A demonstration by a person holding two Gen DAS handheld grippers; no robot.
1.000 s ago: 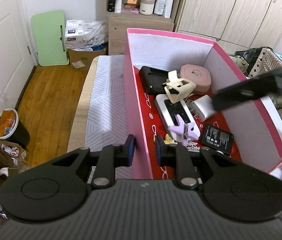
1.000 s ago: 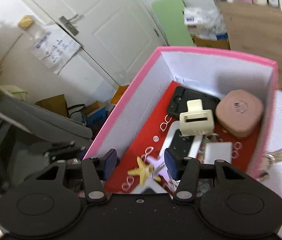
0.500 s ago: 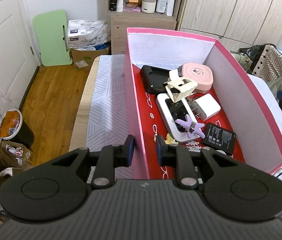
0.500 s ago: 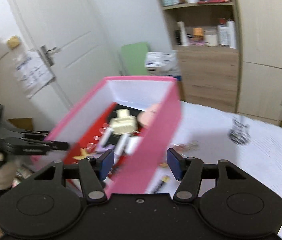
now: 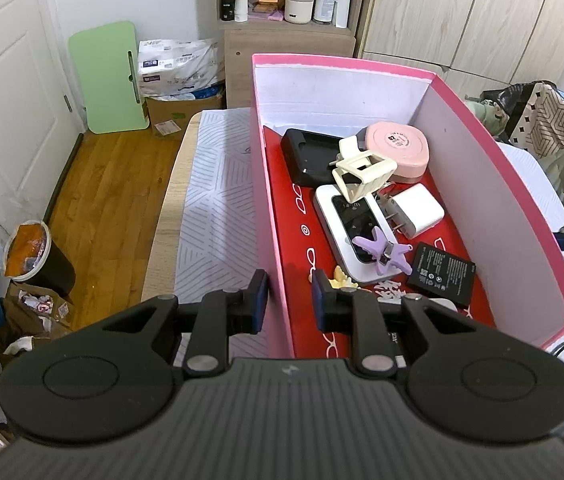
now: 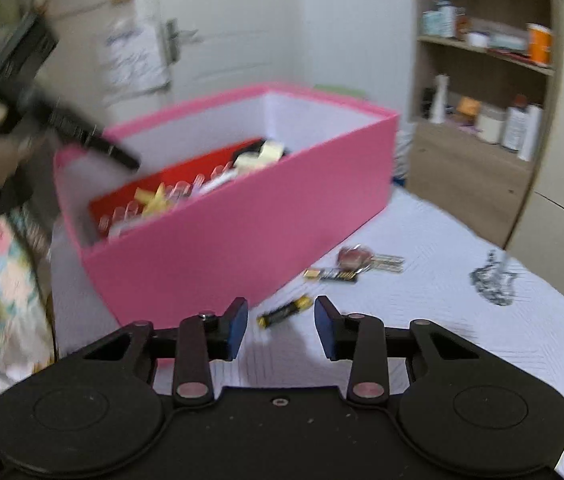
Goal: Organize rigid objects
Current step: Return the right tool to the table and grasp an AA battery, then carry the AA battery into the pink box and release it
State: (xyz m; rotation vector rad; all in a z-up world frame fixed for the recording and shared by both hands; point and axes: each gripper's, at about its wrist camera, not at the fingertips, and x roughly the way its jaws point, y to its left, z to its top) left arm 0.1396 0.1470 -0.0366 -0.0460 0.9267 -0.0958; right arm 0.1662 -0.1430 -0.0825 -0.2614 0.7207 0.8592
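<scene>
Right now the left gripper (image 5: 285, 296) straddles the near left wall of the pink box (image 5: 260, 184): 1 blue pad sits outside the wall and 1 inside, with a little gap on each side, so the jaws are slightly parted and grip nothing. The box stands on a worktop covered by a white patterned cloth (image 5: 218, 200), close to its left edge. On its red floor lie a black tray (image 5: 305, 156) and a pink round case (image 5: 397, 146) toward the far wall, a cream hair clip (image 5: 363, 174) propped over a white device with a dark screen (image 5: 351, 230), a white charger plug (image 5: 417, 210), a purple starfish clip (image 5: 381, 250), a black battery pack (image 5: 439, 274) and a yellow starfish piece (image 5: 341, 274).

The right gripper (image 6: 281, 326) hovers low over the cloth outside the box's long pink side, jaws wide apart and empty. Just ahead of it lies an AA battery (image 6: 283, 311); farther along are 2 USB sticks (image 6: 333, 275), a small reddish item (image 6: 351, 257) and a bunch of keys (image 6: 493, 276) toward the right edge.
</scene>
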